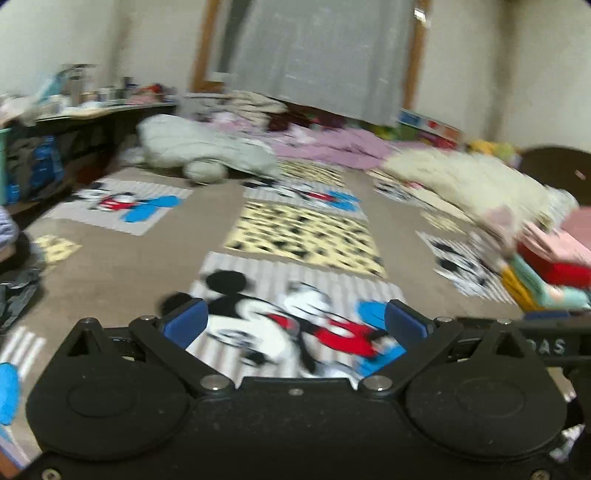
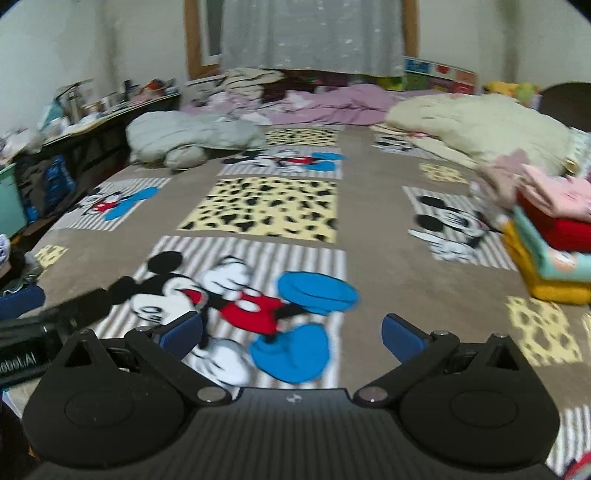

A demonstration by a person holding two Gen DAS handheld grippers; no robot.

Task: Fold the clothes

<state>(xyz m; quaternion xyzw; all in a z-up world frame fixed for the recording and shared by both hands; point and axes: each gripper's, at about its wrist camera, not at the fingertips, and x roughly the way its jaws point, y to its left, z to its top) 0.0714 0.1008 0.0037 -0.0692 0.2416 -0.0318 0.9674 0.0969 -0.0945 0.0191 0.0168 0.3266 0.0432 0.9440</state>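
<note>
A stack of folded clothes (image 2: pixel 554 236) in pink, red, teal and yellow sits on the bed at the right; the left wrist view shows the same stack (image 1: pixel 550 266), blurred. A loose pinkish garment (image 2: pixel 498 184) lies against its far side. My left gripper (image 1: pixel 295 325) hovers open over the cartoon-mouse bedspread (image 1: pixel 122 266) with nothing between its blue pads. My right gripper (image 2: pixel 291 332) is open too, empty, above the same bedspread (image 2: pixel 399 266). In the right wrist view the left gripper's body (image 2: pixel 40 328) shows at the left edge.
A grey bundle (image 2: pixel 184 142), a cream blanket (image 2: pixel 476 125) and purple bedding (image 2: pixel 332 103) lie along the far side of the bed. A cluttered dark shelf (image 2: pixel 92 122) runs along the left wall. A curtain (image 2: pixel 310 33) hangs at the back. Dark fabric (image 1: pixel 14 291) lies at the left edge.
</note>
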